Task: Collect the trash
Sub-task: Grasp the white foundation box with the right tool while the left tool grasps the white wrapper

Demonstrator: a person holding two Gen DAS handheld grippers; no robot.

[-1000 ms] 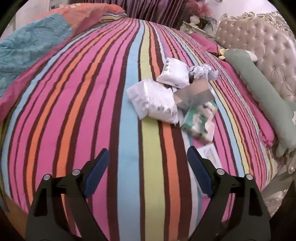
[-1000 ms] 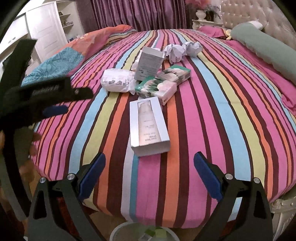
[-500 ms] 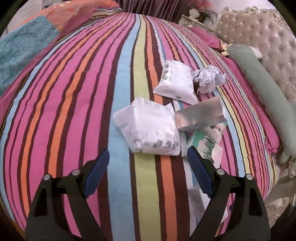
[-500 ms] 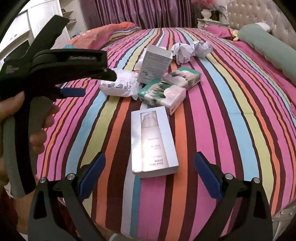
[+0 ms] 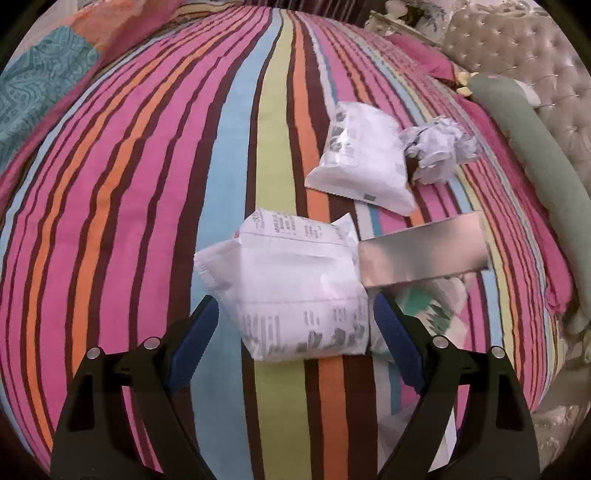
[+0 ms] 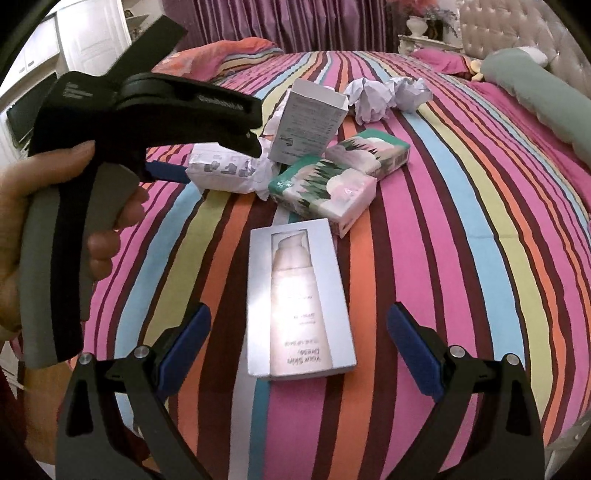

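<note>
Trash lies on a striped bedspread (image 5: pixel 147 184). My left gripper (image 5: pixel 293 325) is open, tilted steeply down, with a crumpled white printed wrapper (image 5: pixel 295 288) lying between its blue pads; neither pad visibly presses it. Beyond it are a second white packet (image 5: pixel 362 162), crumpled paper (image 5: pixel 439 147), a silver box (image 5: pixel 421 254) and a green tissue pack (image 5: pixel 424 306). My right gripper (image 6: pixel 299 332) is open, and a silver cosmetics box (image 6: pixel 299 299) lies flat between its fingers without touching them. The left gripper (image 6: pixel 221 158) also shows there, held by a hand (image 6: pixel 22 221).
A green bolster (image 5: pixel 535 173) and a tufted headboard (image 5: pixel 517 55) lie to the right. A folded teal and orange quilt (image 5: pixel 48 77) sits at the far left. Two tissue packs (image 6: pixel 325 188) and an upright grey box (image 6: pixel 310 122) stand beyond the cosmetics box. Purple curtains (image 6: pixel 295 22) hang behind.
My left gripper has moved forward and down over the white wrapper, which now sits between its jaws. The right gripper has crept nearer the cosmetics box; the bin below it has left view.
</note>
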